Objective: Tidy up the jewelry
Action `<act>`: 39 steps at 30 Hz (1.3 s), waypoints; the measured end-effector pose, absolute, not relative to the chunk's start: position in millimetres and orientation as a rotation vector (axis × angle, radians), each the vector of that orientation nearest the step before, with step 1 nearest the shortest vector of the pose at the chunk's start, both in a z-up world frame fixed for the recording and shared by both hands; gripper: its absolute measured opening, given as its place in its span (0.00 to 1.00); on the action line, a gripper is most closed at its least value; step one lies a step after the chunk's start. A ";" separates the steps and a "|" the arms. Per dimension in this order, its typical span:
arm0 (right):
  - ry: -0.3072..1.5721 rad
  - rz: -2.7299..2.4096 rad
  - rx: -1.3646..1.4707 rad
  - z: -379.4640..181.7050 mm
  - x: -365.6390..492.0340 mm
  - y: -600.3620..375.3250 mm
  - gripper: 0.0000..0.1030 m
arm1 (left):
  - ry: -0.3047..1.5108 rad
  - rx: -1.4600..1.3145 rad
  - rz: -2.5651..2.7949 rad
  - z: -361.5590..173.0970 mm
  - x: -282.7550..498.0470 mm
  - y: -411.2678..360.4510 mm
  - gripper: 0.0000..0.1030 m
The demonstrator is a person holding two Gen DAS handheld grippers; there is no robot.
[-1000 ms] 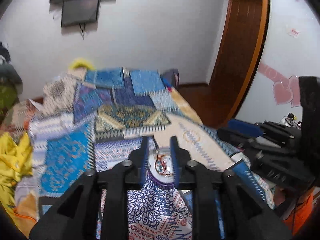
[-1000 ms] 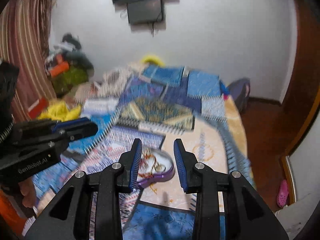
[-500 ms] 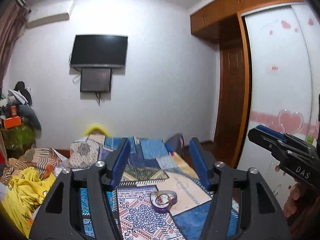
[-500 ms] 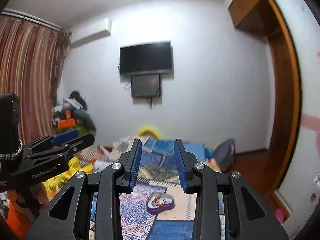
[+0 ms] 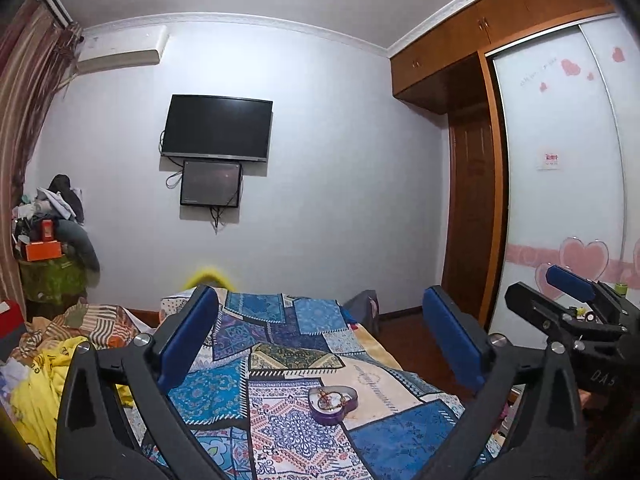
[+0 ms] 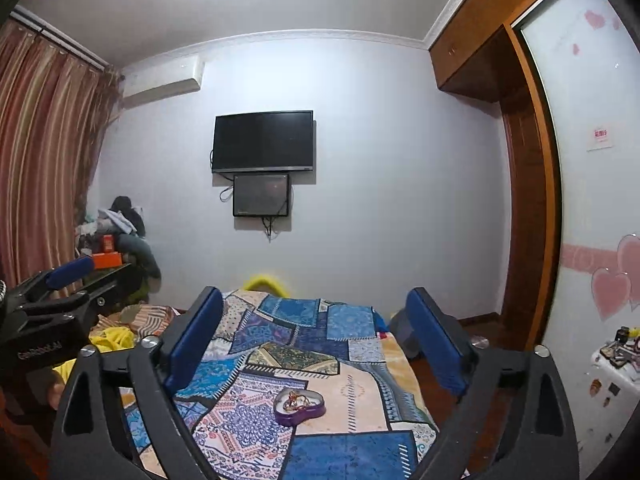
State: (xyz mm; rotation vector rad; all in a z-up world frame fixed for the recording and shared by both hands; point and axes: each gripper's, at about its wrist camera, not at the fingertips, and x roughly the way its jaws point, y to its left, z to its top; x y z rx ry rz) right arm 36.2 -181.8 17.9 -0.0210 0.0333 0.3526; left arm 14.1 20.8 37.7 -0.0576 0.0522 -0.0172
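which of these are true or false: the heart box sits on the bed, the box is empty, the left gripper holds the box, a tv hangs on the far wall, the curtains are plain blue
1. The heart box sits on the bed. True.
2. The box is empty. False: gold jewelry lies in it.
3. The left gripper holds the box. False: its jaws are opening with nothing between them, and the box lies apart on the bed.
4. A tv hangs on the far wall. True.
5. The curtains are plain blue. False: they are striped in red and tan.
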 end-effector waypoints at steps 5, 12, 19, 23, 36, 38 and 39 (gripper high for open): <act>0.042 0.362 -0.028 13.8 28.6 -189.5 0.94 | 0.056 -0.050 -0.024 36.0 6.4 17.4 1.00; 0.047 0.365 -0.025 11.3 22.3 -194.7 0.94 | 0.069 -0.049 -0.032 36.2 5.1 17.8 1.00; 0.060 0.364 -0.024 10.5 23.2 -197.0 0.94 | 0.083 -0.053 -0.032 33.0 8.4 18.1 1.00; 0.070 0.372 -0.021 11.9 23.8 -197.5 0.94 | 0.089 -0.059 -0.034 32.0 9.5 18.1 1.00; 0.085 0.378 -0.016 12.3 25.0 -198.6 0.94 | 0.102 -0.064 -0.040 29.6 11.0 18.5 1.00; 0.087 0.378 -0.018 12.4 24.5 -197.8 0.94 | 0.102 -0.064 -0.039 29.6 11.1 18.5 1.00; 0.089 0.379 -0.018 12.5 25.0 -197.7 0.94 | 0.103 -0.063 -0.039 29.9 11.9 17.9 1.00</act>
